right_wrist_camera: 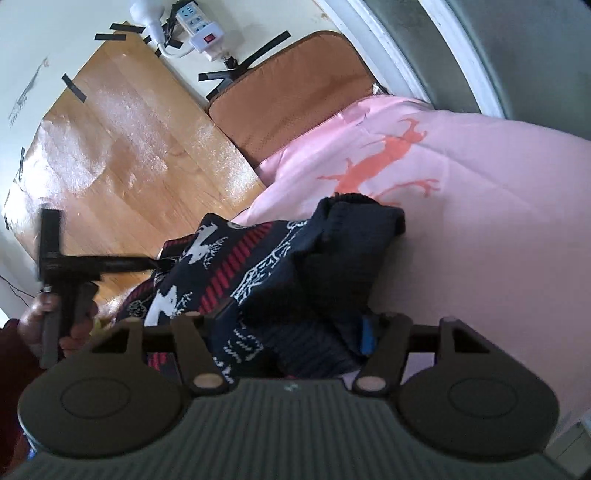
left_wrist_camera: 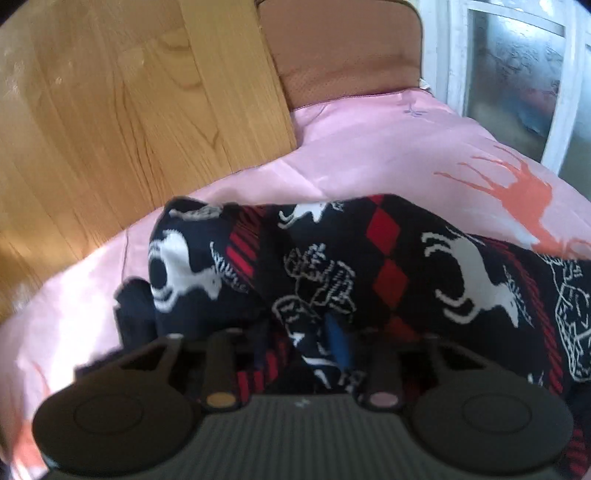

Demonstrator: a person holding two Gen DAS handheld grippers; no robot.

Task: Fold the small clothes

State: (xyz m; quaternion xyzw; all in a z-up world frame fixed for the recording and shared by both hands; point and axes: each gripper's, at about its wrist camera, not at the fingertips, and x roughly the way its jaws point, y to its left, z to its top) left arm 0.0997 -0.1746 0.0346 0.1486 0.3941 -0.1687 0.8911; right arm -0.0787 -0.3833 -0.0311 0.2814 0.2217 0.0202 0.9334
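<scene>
A: Your left gripper (right_wrist_camera: 151, 263) is reaching in from the left in the right wrist view. Its fingers are sitting narrow and pinching the edge of the dark knitted sweater (left_wrist_camera: 388, 266). Your hand (right_wrist_camera: 40, 325) is wrapping the handle behind it.

B: The left wrist view is agreeing with that. You are looking straight down onto bunched cloth, which is crowding in between those fingers and hiding their tips.

A: Your right gripper (right_wrist_camera: 295, 325) is standing with its fingers wide. A thick fold of the sweater is lying between them. One of the blue pads (right_wrist_camera: 366, 336) is showing at the right side of that fold. I cannot tell whether it is touching the knit.

B: The sweater itself is lying crumpled on the pink cover (left_wrist_camera: 369, 147), the one with the orange deer print. You are seeing navy knit with white deer and red diamonds. A plain ribbed part is humping up at the end nearest your right gripper.

A: One end of the garment is lying close to the wooden board (left_wrist_camera: 129, 129), which is running along the edge of the cover.

B: Beyond the cover, a brown cushion (left_wrist_camera: 343, 55) is leaning beside that board. A white power strip (right_wrist_camera: 199, 22) is hanging on the wall above them, with strips of black tape around it.
</scene>
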